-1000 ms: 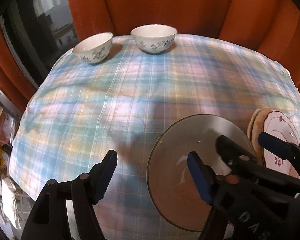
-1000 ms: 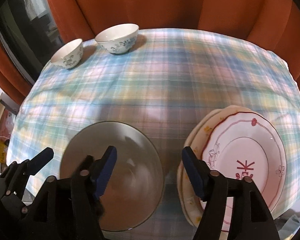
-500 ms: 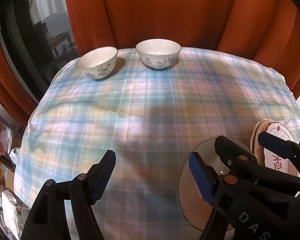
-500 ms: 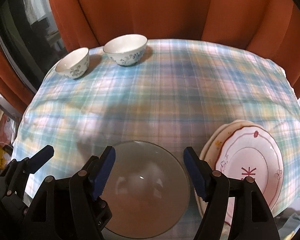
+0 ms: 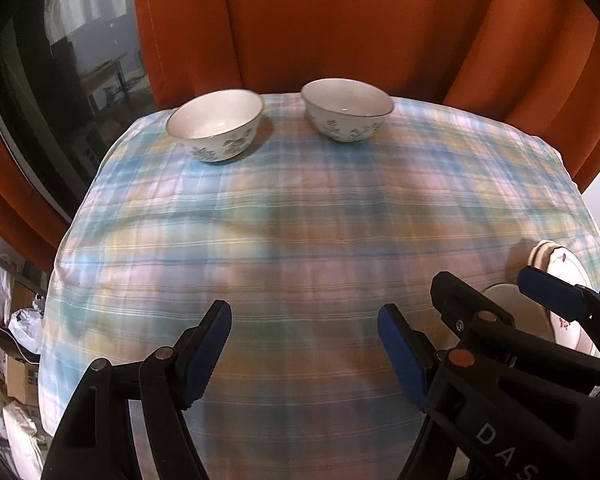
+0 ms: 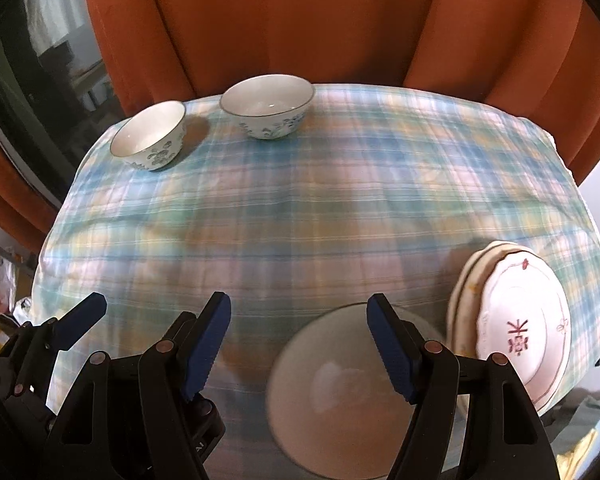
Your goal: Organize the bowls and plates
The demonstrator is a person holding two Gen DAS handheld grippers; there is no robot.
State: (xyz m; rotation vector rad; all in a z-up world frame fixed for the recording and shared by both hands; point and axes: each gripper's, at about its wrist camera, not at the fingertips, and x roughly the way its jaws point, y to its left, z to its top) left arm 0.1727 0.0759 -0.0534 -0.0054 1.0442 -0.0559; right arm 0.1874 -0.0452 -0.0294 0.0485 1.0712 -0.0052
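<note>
While both grippers point(image 5: 304, 354) point(image 6: 298, 344) hang spread and empty, two bowls point(image 6: 266, 106) stand far across bare tablecloth point(image 6: 320, 208).

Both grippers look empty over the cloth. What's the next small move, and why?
Probably carry the left gripper toward the left bowl to nest it with the right bowl. Both grippers are open and empty, the two matching bowls stand apart at the far edge, and the plates are already stacked beside the glass plate.

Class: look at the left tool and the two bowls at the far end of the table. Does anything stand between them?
Nothing visible does. Only bare checked tablecloth lies between the open left tool and the two bowls.
</note>
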